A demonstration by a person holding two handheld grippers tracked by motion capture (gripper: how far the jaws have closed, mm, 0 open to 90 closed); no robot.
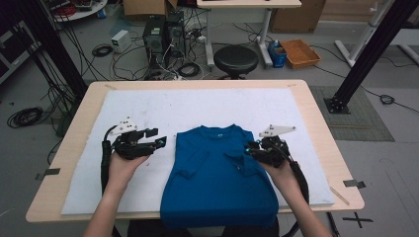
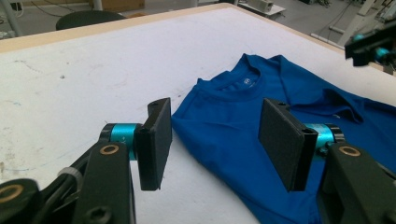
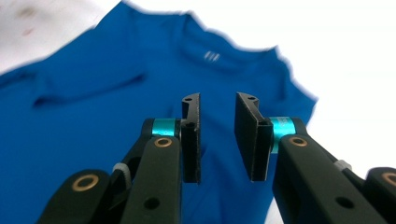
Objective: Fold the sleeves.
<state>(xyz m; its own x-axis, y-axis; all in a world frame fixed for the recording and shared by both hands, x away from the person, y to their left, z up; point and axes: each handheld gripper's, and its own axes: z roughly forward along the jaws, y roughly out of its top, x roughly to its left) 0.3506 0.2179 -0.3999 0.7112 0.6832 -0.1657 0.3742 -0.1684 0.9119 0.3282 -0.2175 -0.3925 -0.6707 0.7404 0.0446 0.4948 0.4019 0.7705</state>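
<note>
A blue T-shirt (image 1: pixel 220 173) lies flat on the white mat, collar away from me and both sleeves folded in over the chest. Its hem reaches the table's near edge. My left gripper (image 1: pixel 159 139) hovers over the mat just left of the shirt's shoulder, its jaws wide apart and empty. In the left gripper view the left gripper (image 2: pixel 215 111) frames the shirt's (image 2: pixel 243 116) shoulder and collar. My right gripper (image 1: pixel 248 149) is over the shirt's right folded sleeve. In the right gripper view the right gripper (image 3: pixel 218 100) shows a narrow gap with no cloth in it, above the shirt (image 3: pixel 93 116).
The white mat (image 1: pixel 148 108) covers most of the wooden table (image 1: pixel 316 123). Beyond the far edge stand a black stool (image 1: pixel 235 60), computer towers (image 1: pixel 163 32), floor cables and an orange box (image 1: pixel 300 53). Black frame posts (image 1: pixel 368 54) flank the table.
</note>
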